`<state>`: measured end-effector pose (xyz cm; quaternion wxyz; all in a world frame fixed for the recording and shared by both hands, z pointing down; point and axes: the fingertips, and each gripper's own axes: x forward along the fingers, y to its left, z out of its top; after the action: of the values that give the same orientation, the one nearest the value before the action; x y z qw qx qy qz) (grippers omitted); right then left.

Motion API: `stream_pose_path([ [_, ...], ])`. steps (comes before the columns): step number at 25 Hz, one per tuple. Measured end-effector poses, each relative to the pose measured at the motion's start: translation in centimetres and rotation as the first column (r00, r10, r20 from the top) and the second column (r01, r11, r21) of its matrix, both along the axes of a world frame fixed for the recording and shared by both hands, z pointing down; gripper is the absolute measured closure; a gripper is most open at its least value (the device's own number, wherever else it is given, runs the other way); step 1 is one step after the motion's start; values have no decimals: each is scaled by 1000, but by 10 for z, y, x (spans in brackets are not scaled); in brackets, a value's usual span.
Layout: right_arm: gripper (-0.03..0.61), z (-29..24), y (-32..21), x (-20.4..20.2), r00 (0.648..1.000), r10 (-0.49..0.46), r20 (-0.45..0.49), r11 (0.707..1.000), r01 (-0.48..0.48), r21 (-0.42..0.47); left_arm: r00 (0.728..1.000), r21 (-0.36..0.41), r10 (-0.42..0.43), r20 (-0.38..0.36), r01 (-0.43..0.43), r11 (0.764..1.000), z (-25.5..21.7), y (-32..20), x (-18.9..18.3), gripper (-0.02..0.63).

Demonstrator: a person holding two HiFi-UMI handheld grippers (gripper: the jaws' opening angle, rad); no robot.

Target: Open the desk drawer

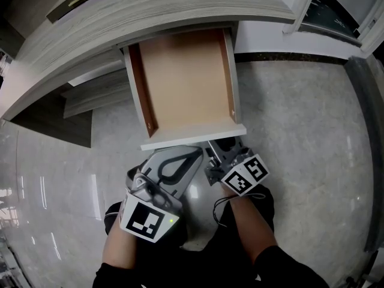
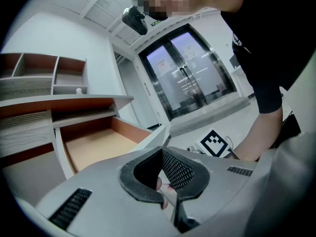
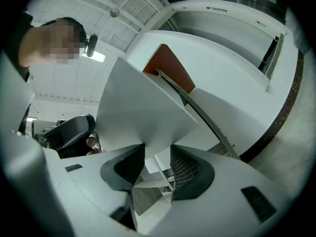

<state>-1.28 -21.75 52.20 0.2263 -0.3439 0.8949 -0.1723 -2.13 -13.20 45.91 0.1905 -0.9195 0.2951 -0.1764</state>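
The desk drawer [image 1: 186, 77] stands pulled out from under the wood-grain desktop [image 1: 150, 11], and its brown inside is bare. Its white front panel [image 1: 192, 135] faces me. My right gripper [image 1: 223, 146] reaches under that panel from below. In the right gripper view the panel's edge [image 3: 143, 107] runs down between the jaws of the right gripper [image 3: 158, 149], which are closed on it. My left gripper [image 1: 195, 152] hangs just below the panel's left half, apart from it. The left gripper [image 2: 160, 152] is shut with nothing in it; the open drawer [image 2: 98, 144] lies beyond.
Pale marble floor [image 1: 300, 131] spreads around me. A lower shelf [image 1: 90, 92] sits under the desk to the drawer's left. White cabinet fronts [image 1: 336, 17] stand at the far right. Glass double doors [image 2: 187, 78] show in the left gripper view.
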Motion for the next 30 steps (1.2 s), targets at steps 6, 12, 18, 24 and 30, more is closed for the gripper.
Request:
stream_pose_path([
  [6,430,1,0,-1,1000,3,-12,1000,-3,1,1000,2,1,7,-1,1000,3,-1,3,609],
  [12,430,1,0,-1,999,8,-33,1000,-7,6,1000,2,2,24,-2,1000,6,-2,4,609],
  [18,430,3,1,-1,999,12,-38,1000,-12,1,1000,1,4,27,-4,1000,6,-1,4,609],
  [24,430,5,2,-2,999,14,-47,1000,-14,0,1000,0,9,21,-9,1000,7,0,6,609],
  [30,430,6,2,-1,999,13,-47,1000,-13,-4,1000,2,9,23,-9,1000,9,2,7,609],
])
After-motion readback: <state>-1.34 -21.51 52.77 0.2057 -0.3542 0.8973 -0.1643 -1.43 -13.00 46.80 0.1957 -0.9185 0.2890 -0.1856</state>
